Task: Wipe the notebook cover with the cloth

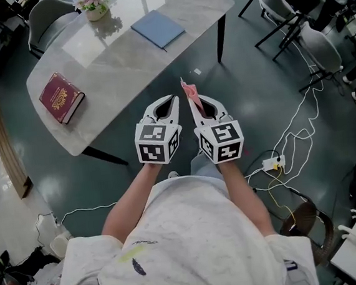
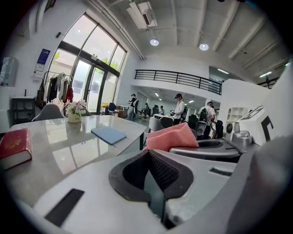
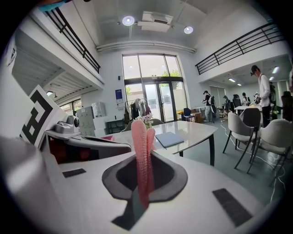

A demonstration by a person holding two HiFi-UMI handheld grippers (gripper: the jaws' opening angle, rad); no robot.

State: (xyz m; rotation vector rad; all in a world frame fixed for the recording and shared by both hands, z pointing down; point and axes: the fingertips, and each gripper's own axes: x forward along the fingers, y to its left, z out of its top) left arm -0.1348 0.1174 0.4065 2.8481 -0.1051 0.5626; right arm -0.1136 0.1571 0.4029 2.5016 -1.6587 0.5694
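Note:
A blue notebook (image 1: 157, 28) lies flat on the marble table (image 1: 121, 69), towards its far right side; it also shows in the left gripper view (image 2: 108, 134) and the right gripper view (image 3: 169, 138). My right gripper (image 1: 190, 97) is shut on a pink cloth (image 3: 142, 151), which stands up folded between the jaws and pokes past the tips (image 1: 190, 91). My left gripper (image 1: 172, 100) is shut with nothing in it, close beside the right one. Both are held off the table, over the floor just short of its near edge.
A dark red book (image 1: 61, 96) lies at the table's near left end. A flower pot (image 1: 95, 6) stands at the far side. Chairs (image 1: 309, 38) stand to the right; cables and a power strip (image 1: 271, 163) lie on the floor. Several people stand far off.

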